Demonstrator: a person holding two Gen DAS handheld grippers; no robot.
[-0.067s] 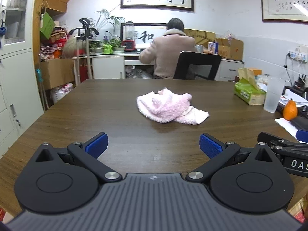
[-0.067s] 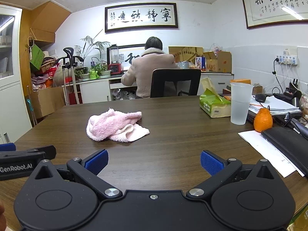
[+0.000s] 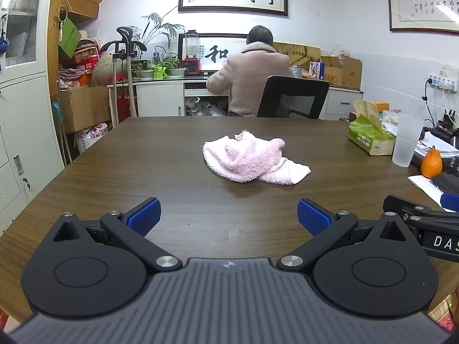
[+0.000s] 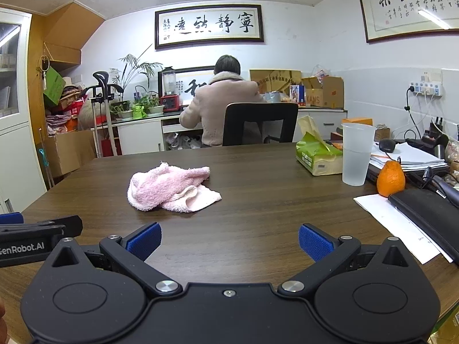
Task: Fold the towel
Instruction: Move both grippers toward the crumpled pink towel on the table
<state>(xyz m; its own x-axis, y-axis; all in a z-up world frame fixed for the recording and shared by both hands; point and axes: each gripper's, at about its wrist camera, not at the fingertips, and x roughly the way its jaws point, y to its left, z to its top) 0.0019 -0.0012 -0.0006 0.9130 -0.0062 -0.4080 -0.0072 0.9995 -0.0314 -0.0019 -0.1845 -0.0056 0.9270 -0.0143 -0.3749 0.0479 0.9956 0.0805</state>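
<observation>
Two grippers face a pink terry towel [image 3: 252, 159] that lies bunched in a loose heap near the middle of the dark wood-grain table [image 3: 143, 172], well apart from both sets of fingers. The left gripper [image 3: 228, 218] has its blue ribbed pads spread wide with nothing between them, and the right gripper [image 4: 229, 239] stands the same way, jaws apart and empty. By its fluffy looped pile and soft rumpled folds, the towel looks light, limp and easy to pinch, with no stiffness to hold a shape; it should drag a little on the matte tabletop instead of sliding freely. A flatter, smoother flap [image 4: 205, 197] sticks out toward the right side of the heap, and its free corner seems the best place to take hold, since the rest is tucked into rounded lumps whose edges are hidden. Off to the right stand a frosted plastic cup [image 4: 355, 154], a green tissue pack [image 4: 318, 154] and an orange fruit [image 4: 390, 178], all well clear of the towel. As it lies, the cloth is crumpled, not folded.
</observation>
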